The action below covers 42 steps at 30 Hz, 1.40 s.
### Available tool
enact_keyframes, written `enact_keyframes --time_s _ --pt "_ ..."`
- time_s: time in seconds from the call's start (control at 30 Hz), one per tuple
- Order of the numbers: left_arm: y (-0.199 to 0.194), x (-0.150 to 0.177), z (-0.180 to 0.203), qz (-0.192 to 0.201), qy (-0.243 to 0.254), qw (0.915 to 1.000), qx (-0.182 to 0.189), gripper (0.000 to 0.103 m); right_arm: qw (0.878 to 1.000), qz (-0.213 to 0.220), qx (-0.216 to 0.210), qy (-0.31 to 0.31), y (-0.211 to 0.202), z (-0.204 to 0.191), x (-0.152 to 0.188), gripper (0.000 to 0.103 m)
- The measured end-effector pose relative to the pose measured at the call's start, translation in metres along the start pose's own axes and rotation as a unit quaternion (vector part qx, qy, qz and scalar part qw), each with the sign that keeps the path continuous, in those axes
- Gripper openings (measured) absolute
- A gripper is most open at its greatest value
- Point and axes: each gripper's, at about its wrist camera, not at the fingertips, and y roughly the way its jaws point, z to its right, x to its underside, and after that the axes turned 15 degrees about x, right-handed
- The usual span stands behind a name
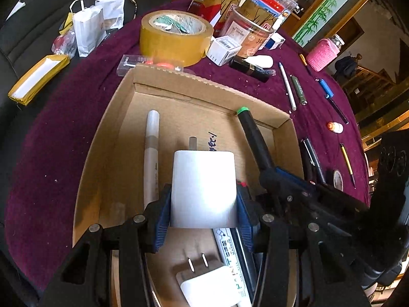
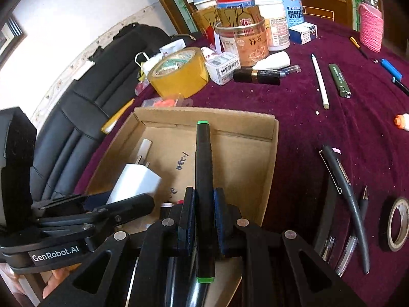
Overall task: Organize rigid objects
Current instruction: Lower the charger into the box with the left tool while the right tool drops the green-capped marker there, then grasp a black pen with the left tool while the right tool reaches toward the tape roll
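A shallow cardboard box [image 1: 179, 84] [image 2: 271, 138] lies on the purple tablecloth. My left gripper [image 1: 203, 204] is shut on a white charger block [image 1: 203, 186], held over the box; the block also shows in the right wrist view [image 2: 135, 184]. My right gripper [image 2: 203, 217] is shut on a black marker with green ends [image 2: 203, 168], held over the box's right side; the marker also shows in the left wrist view [image 1: 253, 135]. Inside the box lie a white pen [image 1: 150, 153], a second white charger [image 1: 212, 284] and a paint marker [image 1: 230, 261].
Behind the box stand a roll of yellow tape [image 1: 176, 35] [image 2: 179, 74], jars [image 2: 242, 43], small boxes and a lipstick [image 2: 255, 75]. Pens [image 1: 287, 87] [image 2: 319, 81], a green lighter [image 2: 338, 79], a small tape roll [image 2: 397, 223] and a pink pouch [image 1: 322, 53] lie to the right.
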Motion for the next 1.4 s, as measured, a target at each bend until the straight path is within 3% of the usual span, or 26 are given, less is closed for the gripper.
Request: enact_keyframes --time_s 0.33,0.53,0.6,0.77,0.83,0.93,1.2,1.4 --pt "0.012 -0.006 0.001 0.002 0.004 0.9993 -0.036 0.046 1.0 -0.003 0.02 -0.018 0.01 -0.006 -0.003 0.017" --pt "0.011 -0.007 -0.003 0.007 -0.006 0.9997 -0.023 0.046 1.0 -0.007 -0.016 0.002 0.008 0.002 -0.001 0.019" --pt "0.01 -0.007 -0.004 0.008 -0.009 0.9997 -0.02 0.046 0.999 -0.01 -0.03 0.008 0.006 0.005 0.0 0.022" --pt "0.005 -0.006 -0.005 0.013 -0.02 0.9997 -0.007 0.055 0.998 -0.001 -0.058 0.015 -0.007 0.011 0.006 0.049" --pt "0.0 -0.004 -0.003 0.021 -0.02 0.9996 0.002 0.06 0.998 0.009 -0.065 0.016 -0.017 0.016 0.01 0.05" --pt "-0.005 0.0 0.004 0.023 -0.015 0.9996 0.004 0.061 0.997 0.02 -0.078 0.021 -0.033 0.027 0.017 0.05" --pt "-0.03 0.034 0.061 0.077 0.015 0.9966 -0.024 0.07 0.994 0.064 -0.09 0.022 -0.085 0.084 0.044 0.056" --pt "-0.035 0.067 0.116 0.094 0.04 0.9948 0.0 0.074 0.993 0.093 -0.062 0.045 -0.114 0.142 0.053 0.057"
